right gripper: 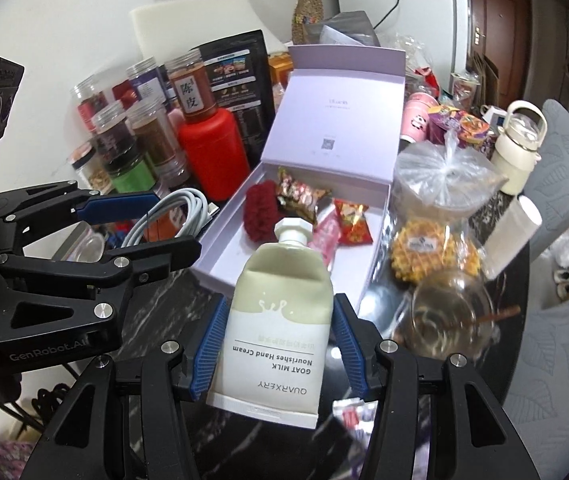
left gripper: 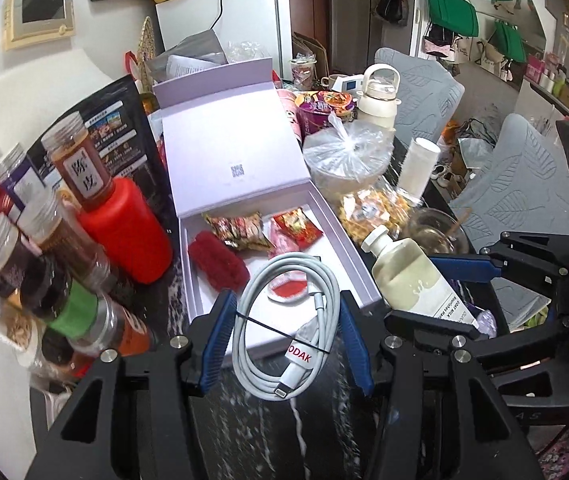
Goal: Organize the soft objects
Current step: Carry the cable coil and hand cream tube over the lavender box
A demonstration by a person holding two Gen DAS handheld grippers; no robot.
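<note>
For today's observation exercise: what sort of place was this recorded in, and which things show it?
Probably a lived-in home dining area: a white fridge, a cluttered table of food jars, and handbags hung on the wall.

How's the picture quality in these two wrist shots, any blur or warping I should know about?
Left wrist view: the jars at the left edge are smeared by motion blur, while the coiled cable in the left tongs is sharp. Right wrist view: the hand cream tube reads crisply; the glass bowl is blurred. Both views bend toward dark fisheye corners.
</note>
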